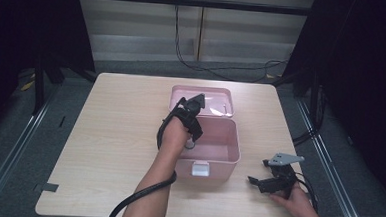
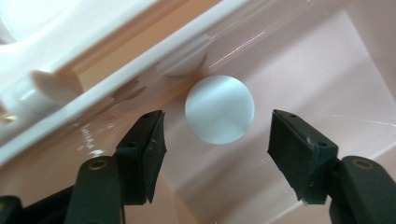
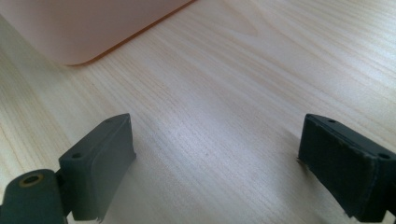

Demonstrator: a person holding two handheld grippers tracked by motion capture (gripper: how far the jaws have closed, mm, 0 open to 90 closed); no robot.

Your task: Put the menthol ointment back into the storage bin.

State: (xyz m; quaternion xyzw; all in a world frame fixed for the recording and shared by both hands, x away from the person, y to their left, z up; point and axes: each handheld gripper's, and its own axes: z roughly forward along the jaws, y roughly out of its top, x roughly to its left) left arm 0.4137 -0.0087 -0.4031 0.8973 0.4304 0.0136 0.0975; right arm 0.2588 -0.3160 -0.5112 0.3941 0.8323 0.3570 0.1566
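Inspection of the high view finds a pink plastic box at the centre of a pale wood-grain table, its hinged lid thrown back flat toward the top of the frame and a white latch on its near wall. The left gripper is held over the box's far left corner, by the hinge line, with its black cable trailing down along the forearm. The right gripper rests on the table at lower right, well apart from the box, grey three-cornered plate uppermost.

The left gripper view supplies what the high view cannot resolve: a white ball, smooth and matt, lying inside the box against the glossy pink wall just below the rim. The ball sits ahead of the left gripper, between the lines of the two black jaws but beyond their tips. The jaws stand wide apart and touch nothing.

The right gripper view shows the rounded lower corner of the box at upper left of the frame and bare wood grain beyond. The right gripper's jaws are likewise spread wide, with nothing between them. Their pads are flat, dark and slightly rough.
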